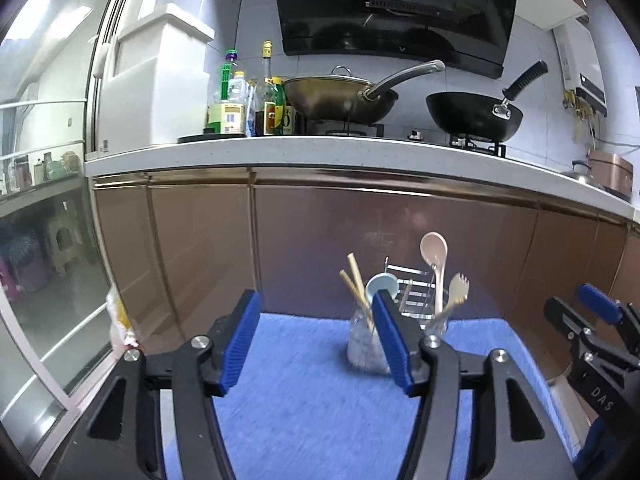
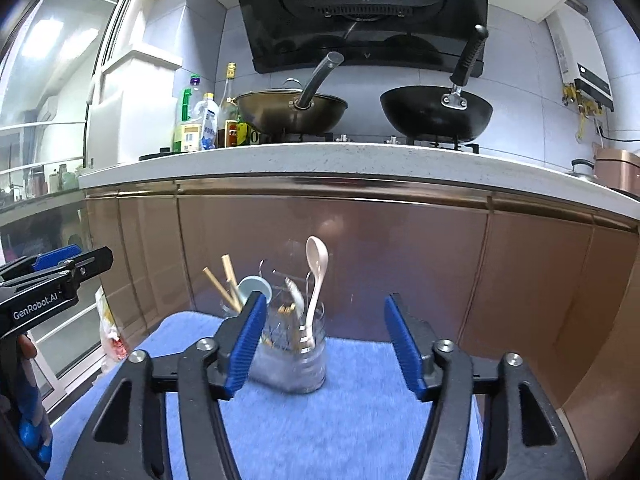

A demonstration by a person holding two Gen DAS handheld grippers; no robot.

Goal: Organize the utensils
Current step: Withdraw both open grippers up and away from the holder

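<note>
Your left gripper (image 1: 316,340) has its two blue pads set wide apart and holds nothing. Your right gripper (image 2: 326,342) is likewise spread, empty, above the blue mat (image 2: 340,420).

On the mat, two clear glass jars stand near each other. The left jar (image 1: 366,346) holds two wooden chopsticks (image 1: 357,286) and one pale blue spoon (image 1: 382,286), all leaning in it. The right jar (image 2: 294,360) holds one pink spoon (image 2: 317,264), upright, bowl up, and one beige spork (image 1: 457,290); further metal cutlery sits inside it, but blur prevents a count.

One wire rack (image 1: 412,292) stands just behind the jars, against the bronze cabinet fronts (image 2: 400,248).

Farther up, the white counter (image 2: 320,158) carries two woks: one brass-coloured wok (image 2: 292,114), lidded, and one black wok (image 2: 436,112).
</note>
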